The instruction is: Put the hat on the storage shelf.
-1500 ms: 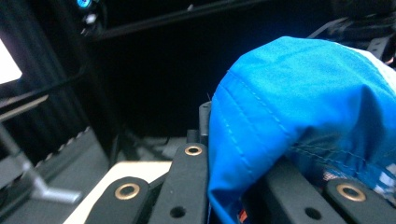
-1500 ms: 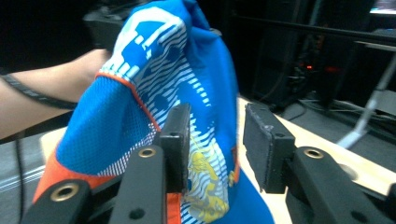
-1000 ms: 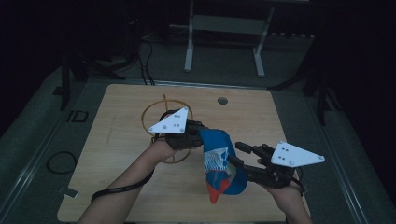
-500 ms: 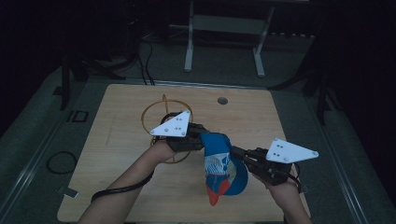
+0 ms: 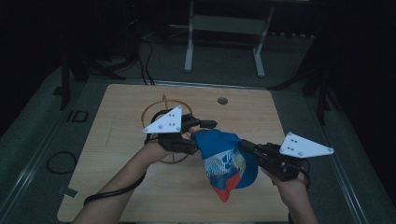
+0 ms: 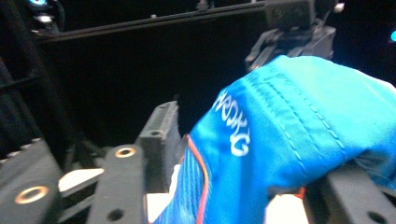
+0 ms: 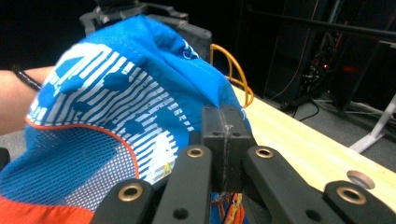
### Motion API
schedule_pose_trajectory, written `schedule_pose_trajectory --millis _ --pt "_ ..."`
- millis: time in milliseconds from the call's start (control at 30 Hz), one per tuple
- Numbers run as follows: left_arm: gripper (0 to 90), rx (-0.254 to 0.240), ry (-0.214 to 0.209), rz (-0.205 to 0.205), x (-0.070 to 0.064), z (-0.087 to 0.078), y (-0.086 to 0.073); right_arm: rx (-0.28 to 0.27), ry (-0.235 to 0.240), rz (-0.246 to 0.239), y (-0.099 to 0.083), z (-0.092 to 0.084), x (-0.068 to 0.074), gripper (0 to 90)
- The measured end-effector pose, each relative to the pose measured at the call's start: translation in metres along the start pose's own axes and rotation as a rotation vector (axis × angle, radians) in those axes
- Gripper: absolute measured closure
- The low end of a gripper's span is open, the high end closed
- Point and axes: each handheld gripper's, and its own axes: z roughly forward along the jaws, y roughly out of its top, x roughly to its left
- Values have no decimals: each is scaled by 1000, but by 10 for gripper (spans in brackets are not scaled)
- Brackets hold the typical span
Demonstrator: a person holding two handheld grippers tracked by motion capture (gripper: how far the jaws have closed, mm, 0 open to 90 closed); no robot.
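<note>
Cap (image 5: 227,163), blue with white stripes and orange brim, held up above wooden table (image 5: 116,186), stretched between both tools. Right gripper (image 5: 246,147) clamped tight on its blue edge. Left gripper (image 5: 201,136) just opening, jaws parted with fabric between. Orange wire ring (image 5: 152,109) behind.

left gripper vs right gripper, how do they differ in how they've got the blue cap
The right gripper has its jaws pressed flat together on a fold of the blue cap; the left gripper has its jaws apart, just opening, with cloth between them. In the high view the left gripper sits at the cap's far upper edge, above the orange wire ring, and the right gripper at its right side. Both carry a grey three-cornered plate and meet at the same cap.
</note>
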Motion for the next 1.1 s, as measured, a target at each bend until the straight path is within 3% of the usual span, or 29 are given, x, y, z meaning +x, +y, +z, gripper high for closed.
schedule_pose_trajectory --millis 167,500,567,600,700,767,800,900,1100 --pt "458 51 74 41 -4 -12 -3 -13 -8 -6 5 -4 -2 900" --pt "338 159 217 71 -8 -35 -8 -17 -29 -2 8 -7 -7 900" --pt "326 153 226 71 -8 -37 -8 -19 -30 0 8 -7 -8 900" --pt "326 160 262 63 -7 -46 -9 -20 -32 0 8 -7 -8 900" --pt "270 152 306 49 -8 -59 -8 -26 -36 7 10 -8 -11 900" --pt "203 150 309 47 -9 -63 -9 -30 -39 8 11 -8 -12 900" --pt "203 159 336 47 -11 -72 -9 -31 -40 6 13 -8 -12 900" --pt "67 162 400 53 -17 -86 -13 -40 -47 2 20 -3 -16 900" --pt "25 160 506 7 -26 -113 -32 -50 -43 -9 37 13 -20 900"
